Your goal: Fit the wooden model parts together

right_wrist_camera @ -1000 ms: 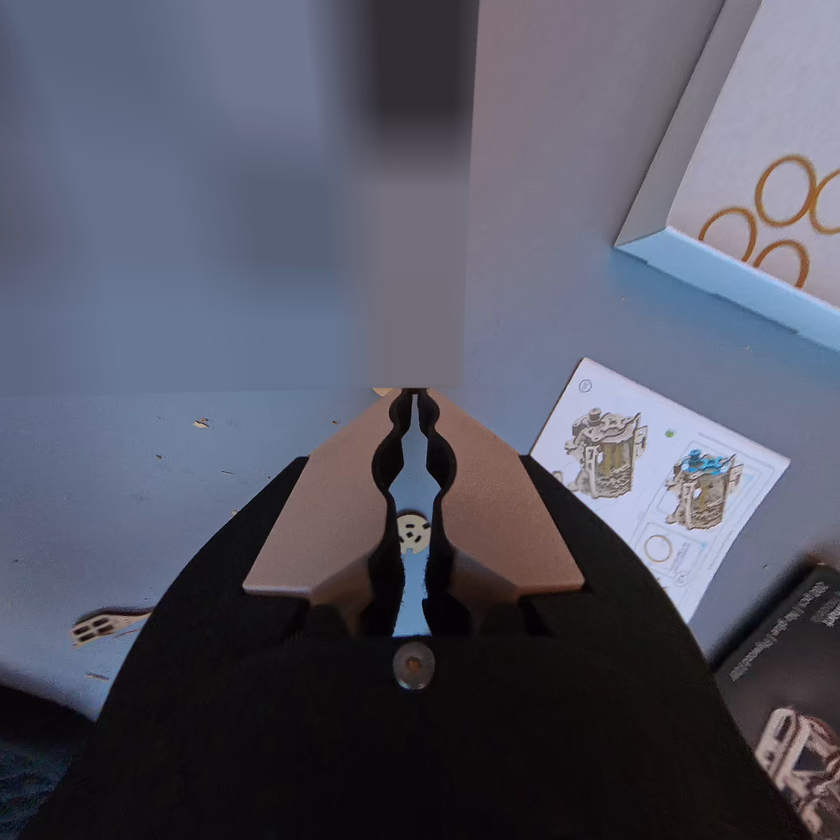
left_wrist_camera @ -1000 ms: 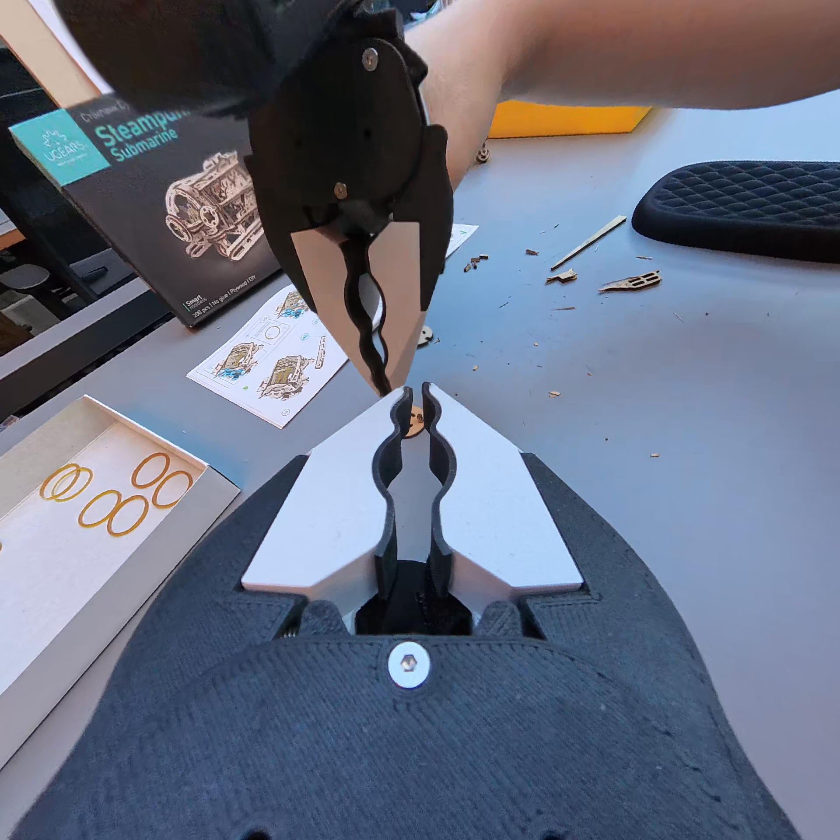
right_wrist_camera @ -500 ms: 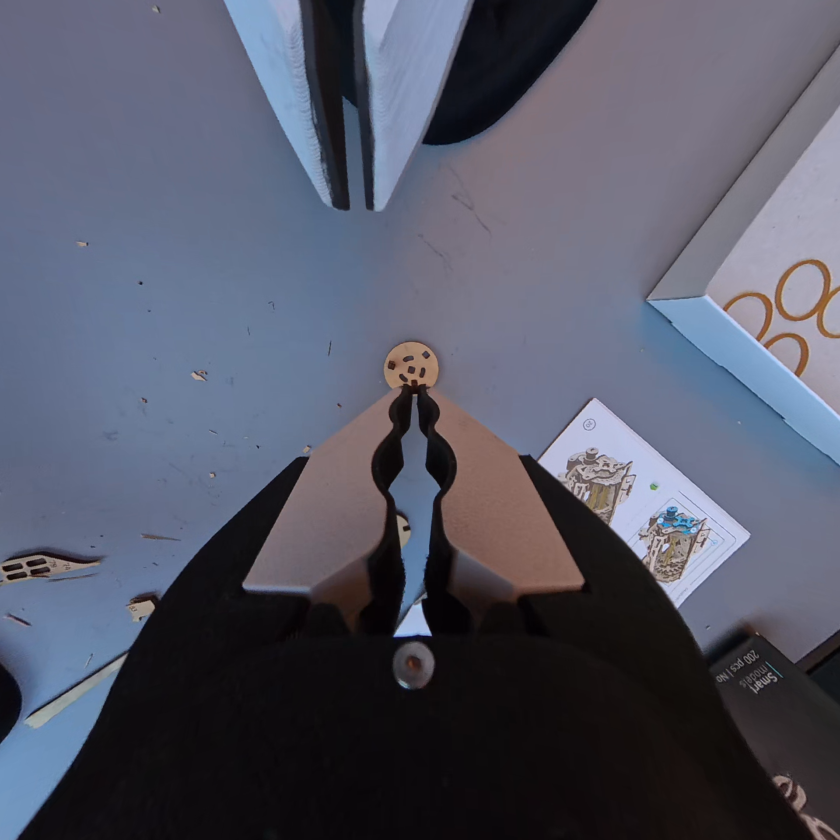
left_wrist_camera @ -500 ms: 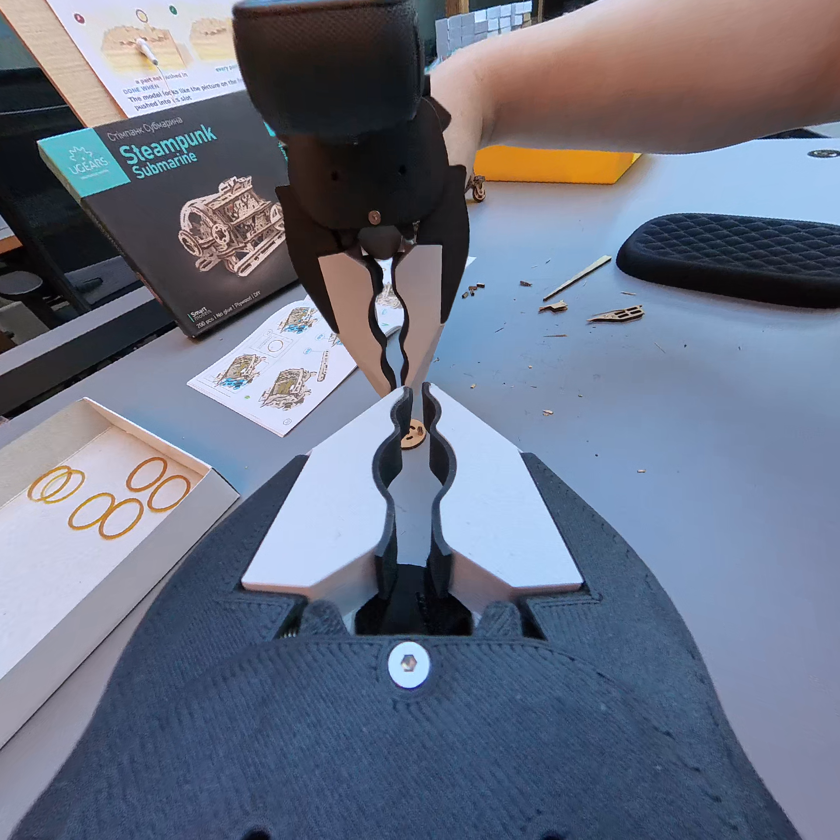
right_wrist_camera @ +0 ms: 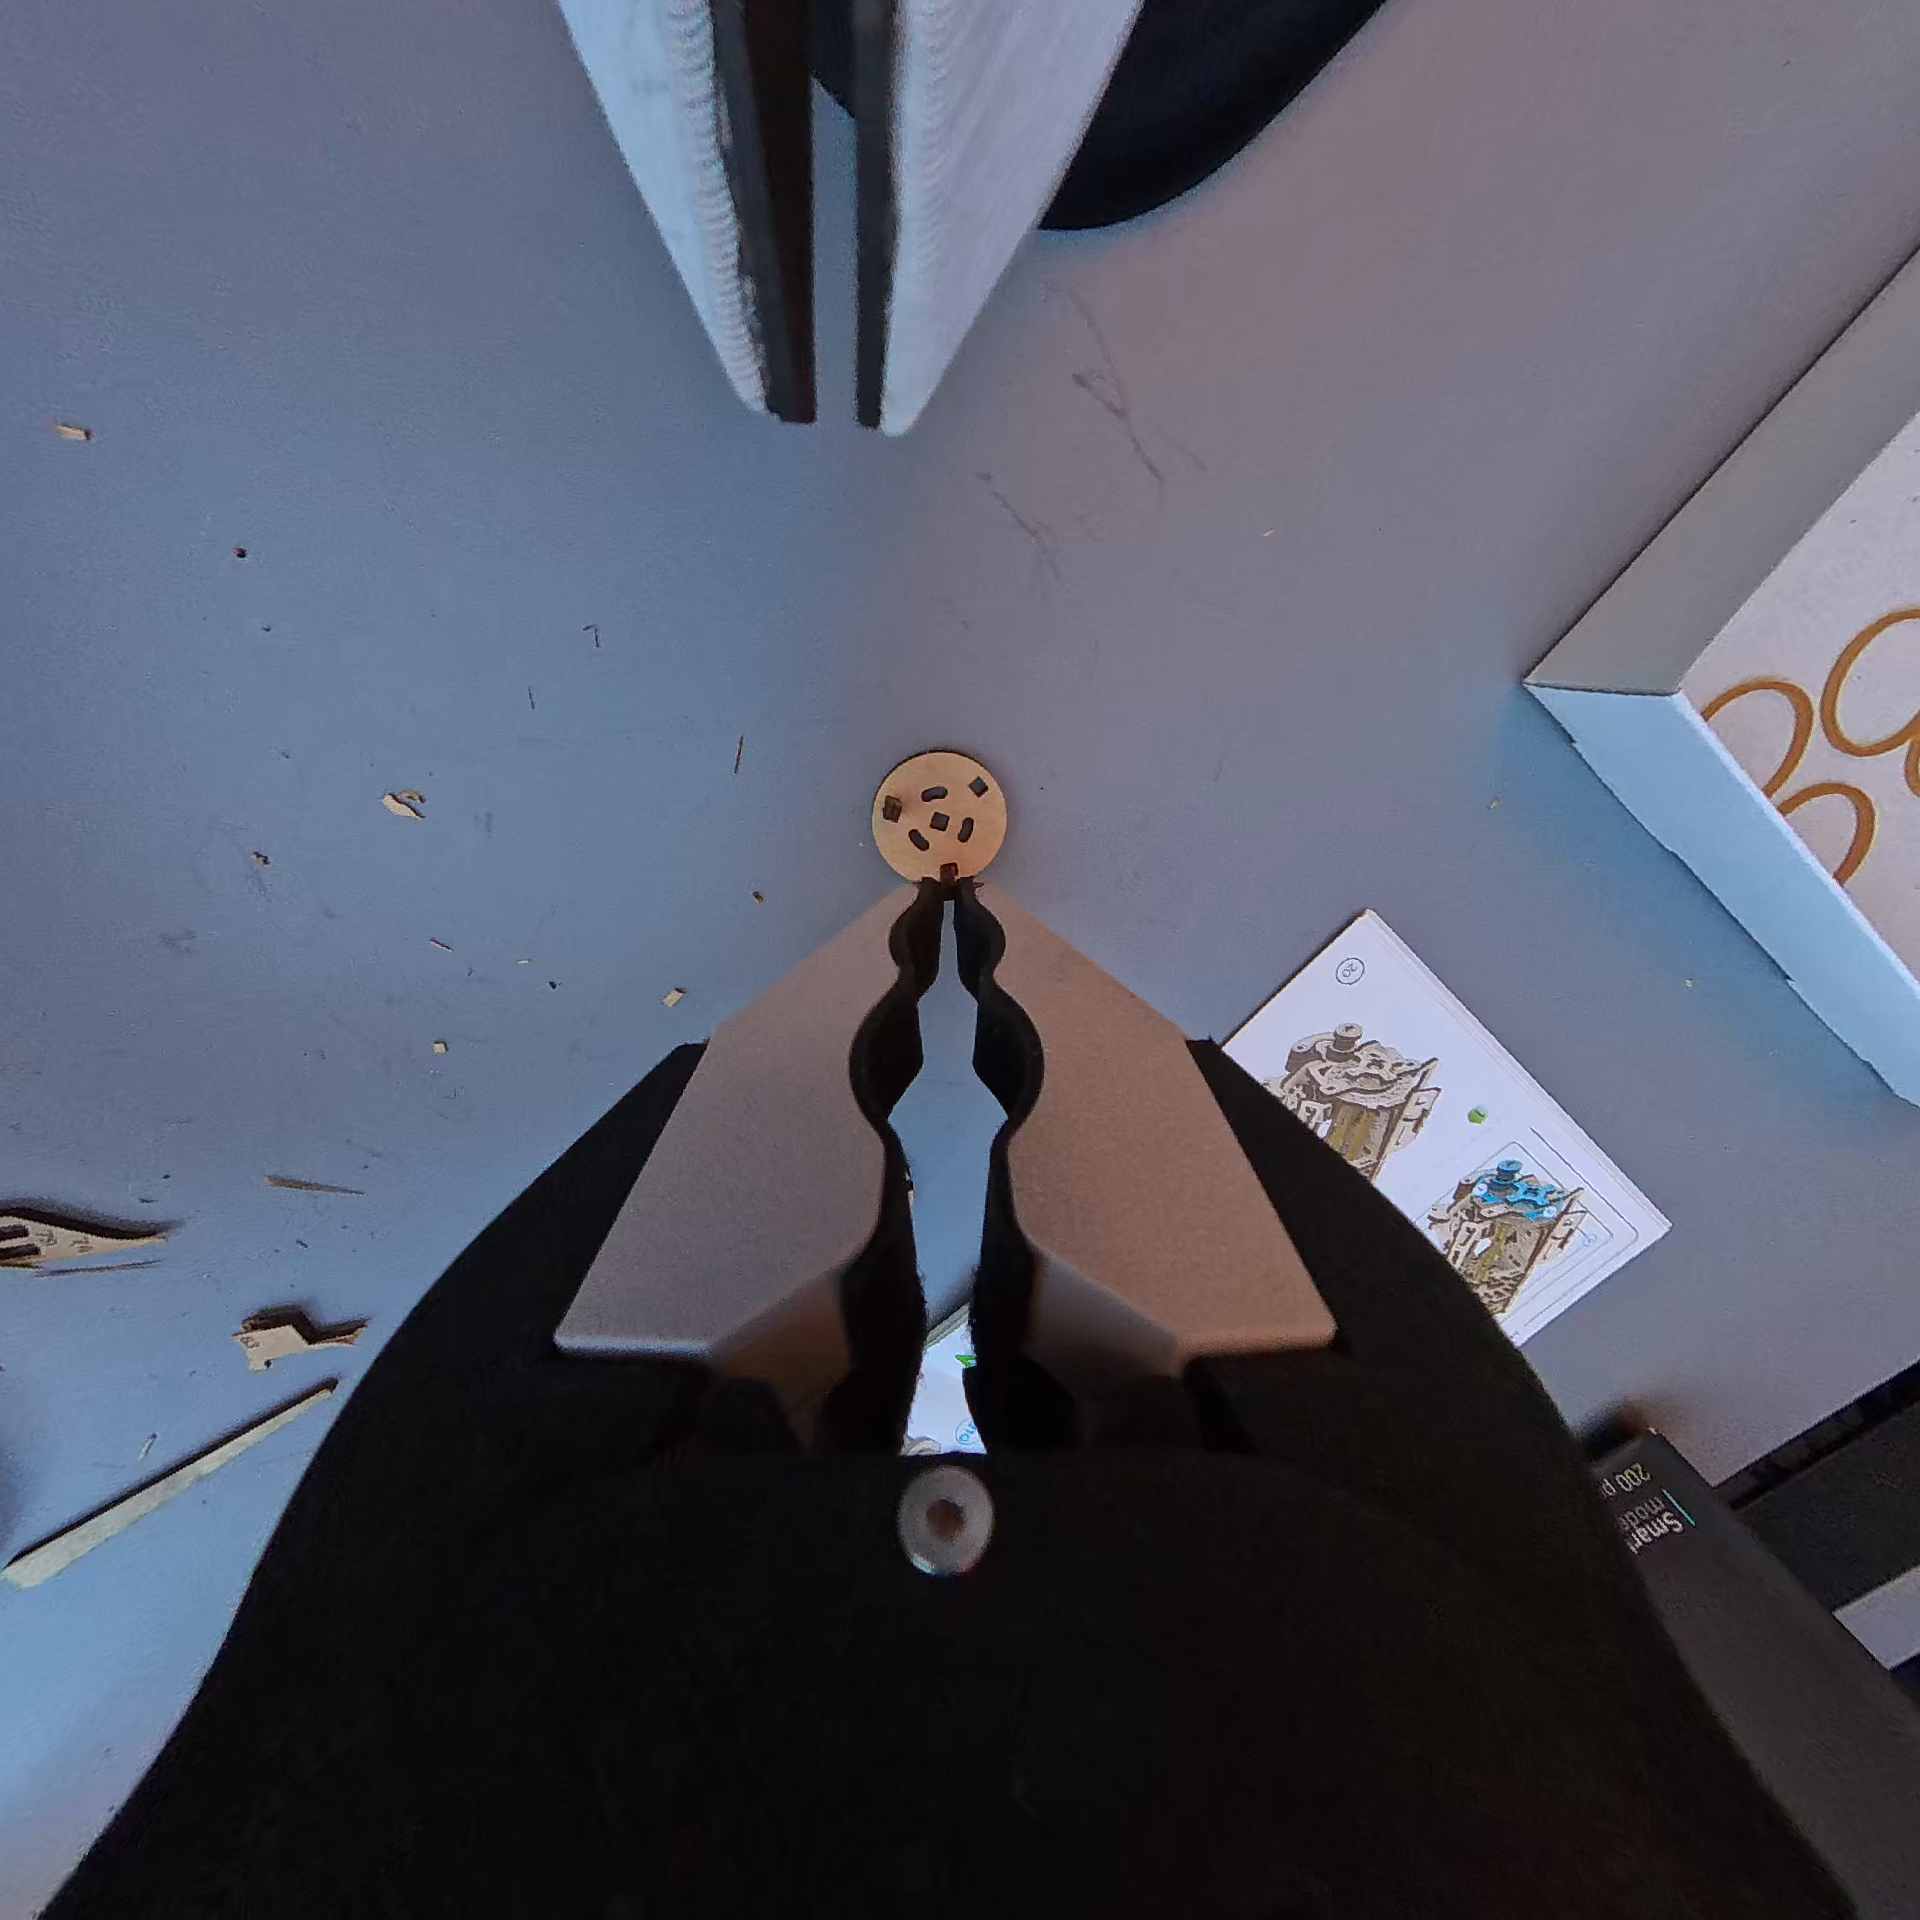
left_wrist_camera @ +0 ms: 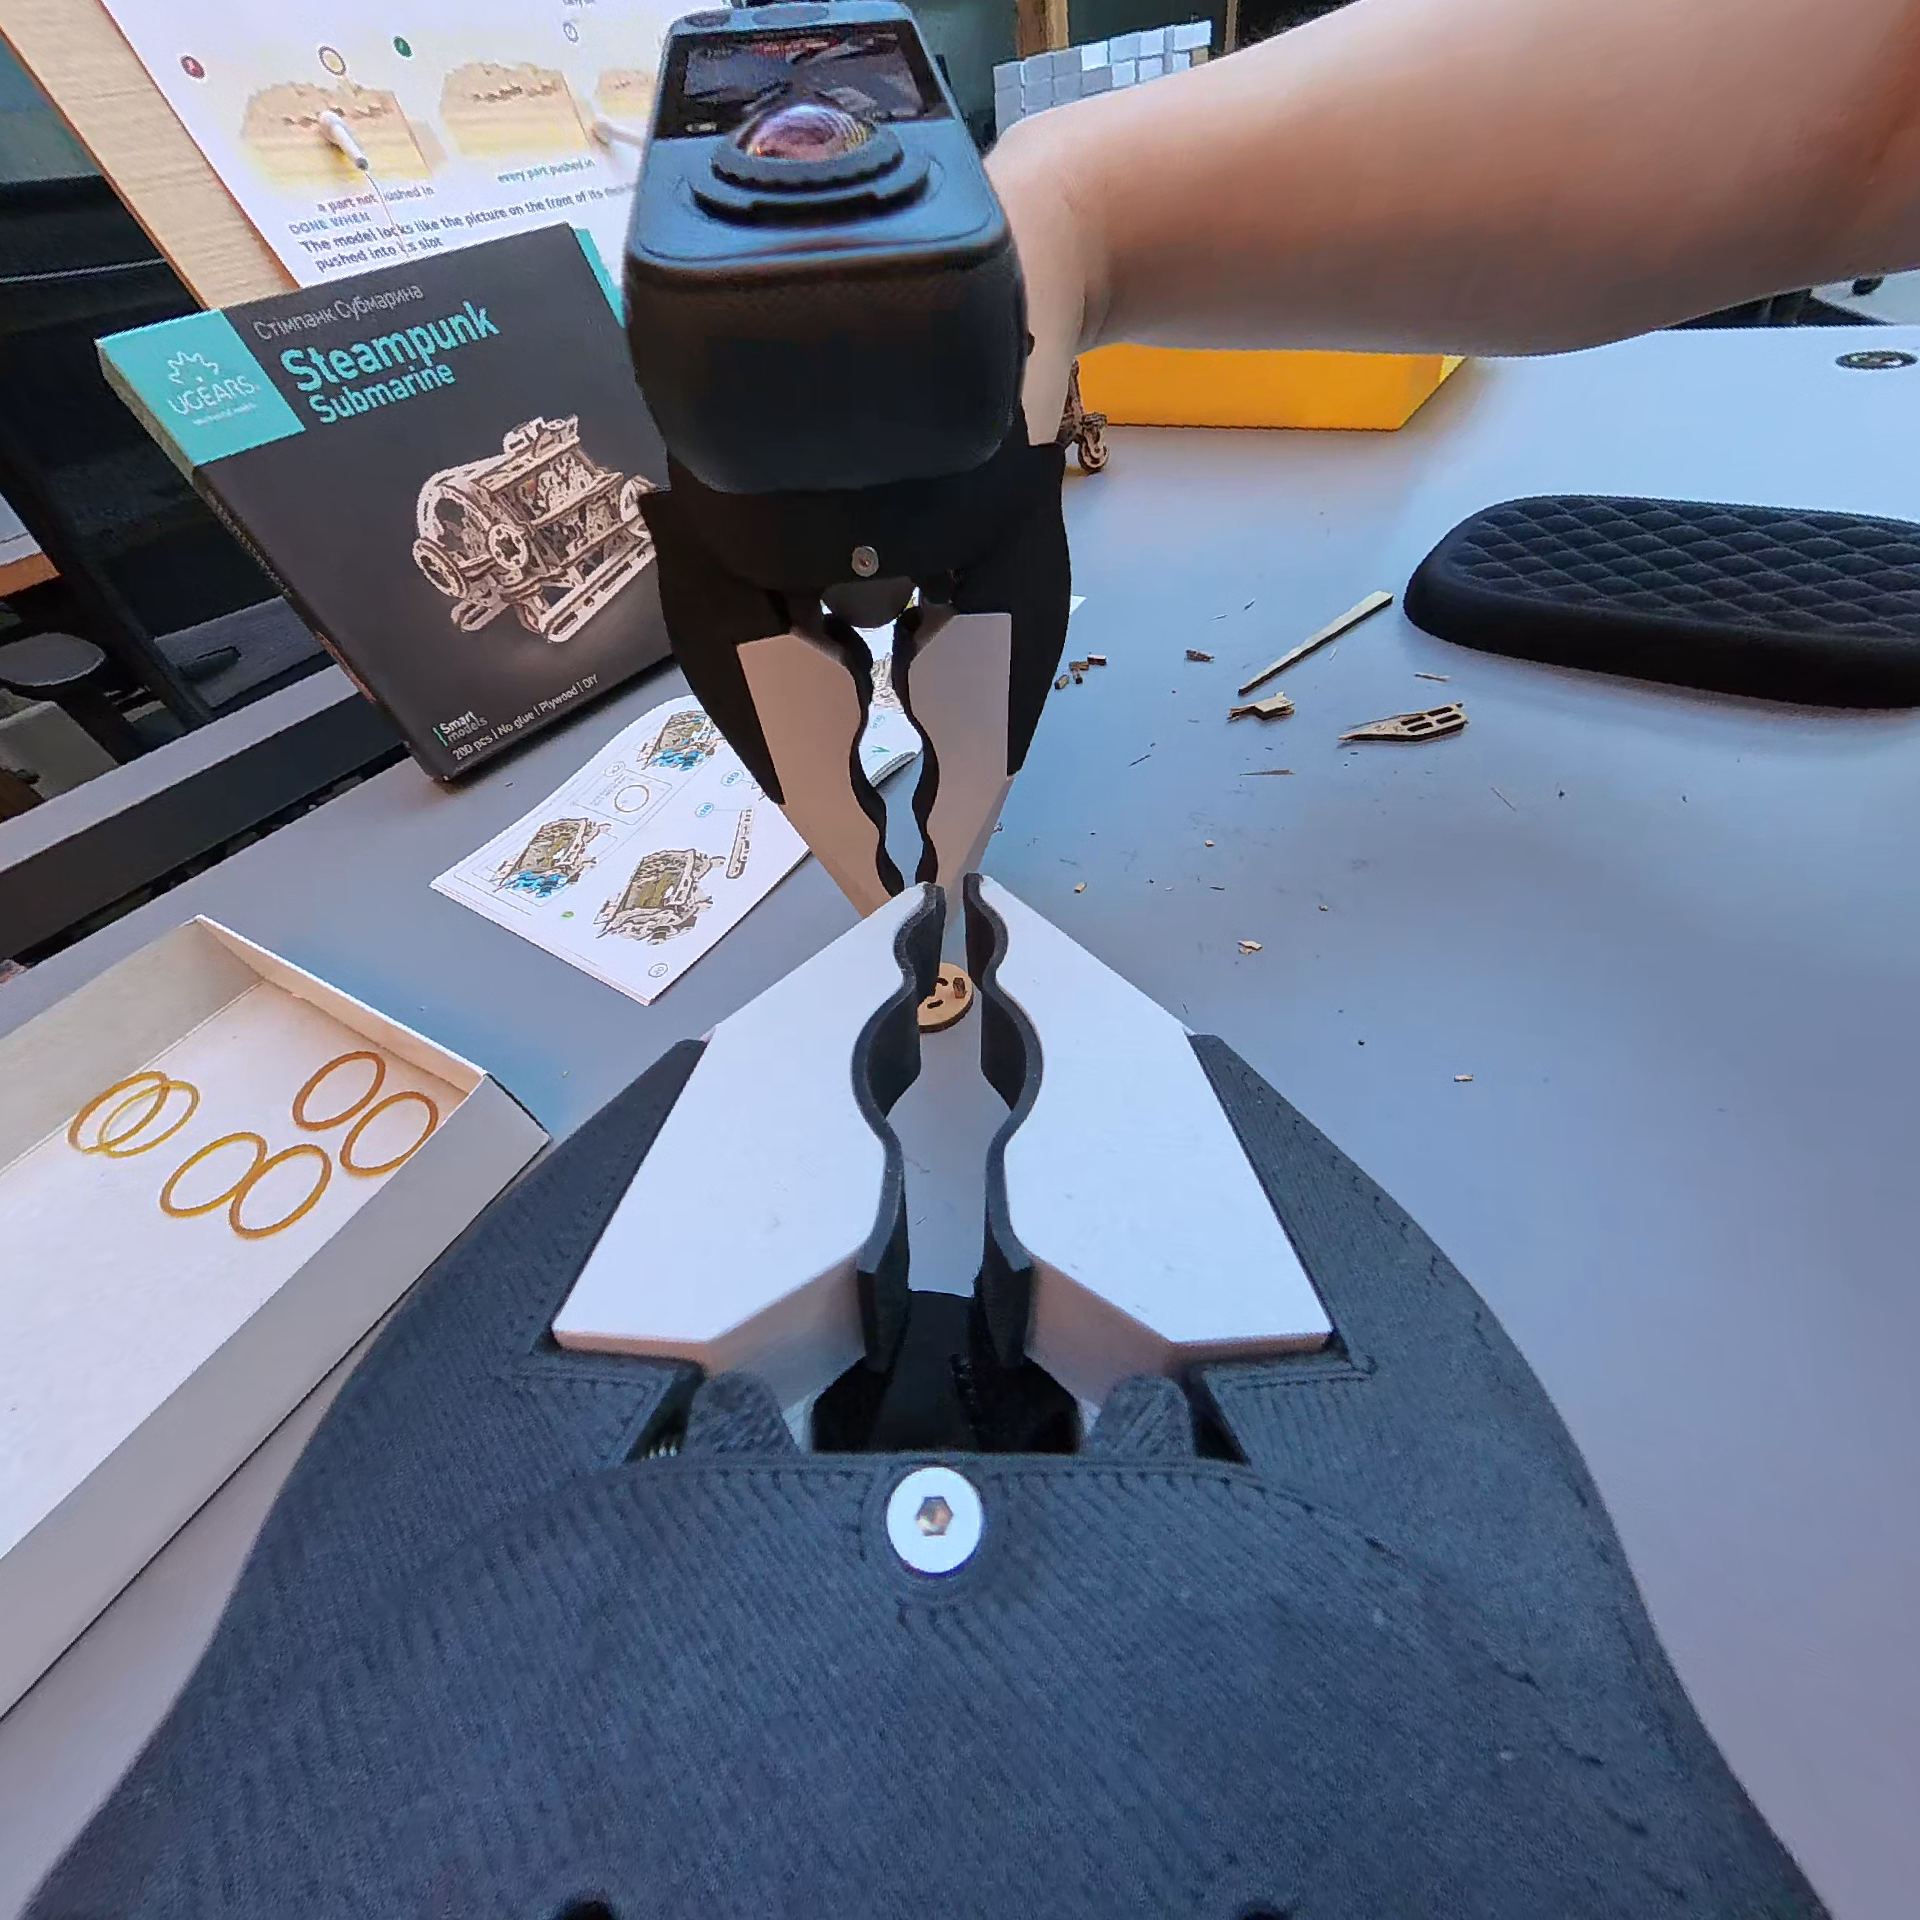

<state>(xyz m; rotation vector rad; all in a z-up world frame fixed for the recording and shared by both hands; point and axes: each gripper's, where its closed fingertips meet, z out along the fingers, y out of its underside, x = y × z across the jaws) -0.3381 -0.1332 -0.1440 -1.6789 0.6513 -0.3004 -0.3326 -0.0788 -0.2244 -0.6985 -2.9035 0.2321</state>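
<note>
A small round wooden disc (right_wrist_camera: 938, 816) with several small slots lies flat on the grey table (right_wrist_camera: 416, 623). It also shows between my left fingers in the left wrist view (left_wrist_camera: 948, 1006). My right gripper (right_wrist_camera: 948, 888) points steeply down with its tips at the disc's near edge. It looks shut on a tiny wooden peg (right_wrist_camera: 948, 871). In the left wrist view the right gripper (left_wrist_camera: 902, 878) stands just beyond my left fingertips. My left gripper (left_wrist_camera: 951, 894) hovers low over the disc, nearly shut with a thin slit, holding nothing. It shows from above in the right wrist view (right_wrist_camera: 831, 416).
A white tray (left_wrist_camera: 499, 1117) with rubber bands sits at the left. An instruction sheet (left_wrist_camera: 623, 862) and the dark kit box (left_wrist_camera: 416, 499) are beyond it. A black pad (left_wrist_camera: 1683, 592), wood scraps (left_wrist_camera: 1403, 724), a thin stick (left_wrist_camera: 1314, 641) and a yellow box (left_wrist_camera: 1247, 387) lie right. A person's forearm (left_wrist_camera: 1455, 208) holds the right gripper. About 10 cm separates my left fingertips from my right.
The right gripper has swung more upright and drawn back, so the disc now lies just ahead of its tips instead of under its fingers. The left gripper has tilted up slightly.
</note>
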